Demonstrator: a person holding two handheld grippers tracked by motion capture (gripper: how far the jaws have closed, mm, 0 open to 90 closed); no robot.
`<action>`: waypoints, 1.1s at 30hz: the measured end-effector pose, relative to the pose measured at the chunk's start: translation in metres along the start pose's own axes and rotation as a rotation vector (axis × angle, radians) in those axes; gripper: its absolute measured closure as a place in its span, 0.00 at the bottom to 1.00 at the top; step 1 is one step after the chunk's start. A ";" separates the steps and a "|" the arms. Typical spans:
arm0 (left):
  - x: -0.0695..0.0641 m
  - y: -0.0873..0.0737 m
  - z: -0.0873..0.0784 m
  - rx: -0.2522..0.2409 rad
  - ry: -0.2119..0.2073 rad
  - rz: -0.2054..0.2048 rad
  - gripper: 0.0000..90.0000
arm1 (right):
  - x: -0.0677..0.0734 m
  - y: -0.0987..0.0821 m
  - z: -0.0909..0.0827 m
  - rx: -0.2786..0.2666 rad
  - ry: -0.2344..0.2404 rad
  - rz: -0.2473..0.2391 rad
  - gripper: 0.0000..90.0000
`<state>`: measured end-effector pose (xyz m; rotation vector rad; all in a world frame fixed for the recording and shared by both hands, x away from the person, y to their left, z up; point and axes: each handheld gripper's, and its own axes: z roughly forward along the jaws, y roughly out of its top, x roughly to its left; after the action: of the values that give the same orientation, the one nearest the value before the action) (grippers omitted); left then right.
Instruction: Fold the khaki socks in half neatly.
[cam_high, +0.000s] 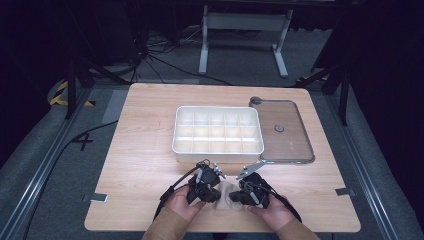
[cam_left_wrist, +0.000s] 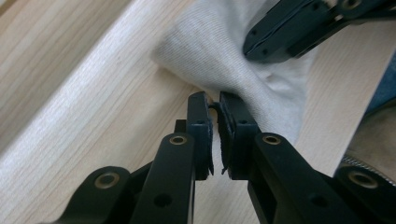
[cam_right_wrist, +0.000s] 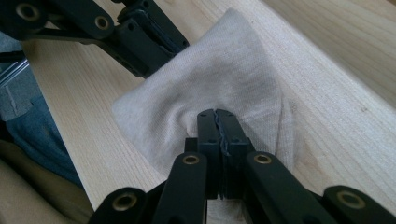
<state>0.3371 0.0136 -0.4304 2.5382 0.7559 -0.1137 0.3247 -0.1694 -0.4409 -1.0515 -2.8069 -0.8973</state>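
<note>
From above, I see the cloth (cam_high: 227, 195) low at centre between my left gripper (cam_high: 212, 192) and right gripper (cam_high: 239, 196). Left gripper view: jaws nearly together at the cloth's (cam_left_wrist: 243, 70) edge, pinch unclear. Right gripper view: jaws clamped tight on the cloth (cam_right_wrist: 219, 84), mid-frame.

cloth (cam_high: 227, 195) mostly hidden between grippers in high view; its far corner cut off in left gripper view.

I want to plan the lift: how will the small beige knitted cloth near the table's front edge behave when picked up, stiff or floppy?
Probably floppy: the small beige knitted cloth already bunches into soft folds where the right gripper pinches it. It looks thin, so likely light and apt to sag between the right gripper and the left gripper. Its ribbed weave should hardly slip from the pads.
</note>
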 end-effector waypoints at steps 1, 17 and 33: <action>-0.001 0.001 -0.001 -0.008 0.001 0.011 0.92 | 0.001 0.000 0.000 0.001 -0.002 0.004 0.99; -0.013 0.007 -0.004 -0.032 -0.009 0.077 0.93 | 0.007 0.000 -0.001 0.004 -0.008 -0.018 0.97; -0.013 0.008 -0.004 -0.012 -0.004 0.068 0.92 | -0.021 -0.016 -0.044 0.017 -0.073 0.055 0.99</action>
<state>0.3307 0.0032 -0.4209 2.5479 0.6663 -0.0914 0.3229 -0.2149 -0.4168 -1.1769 -2.8229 -0.8446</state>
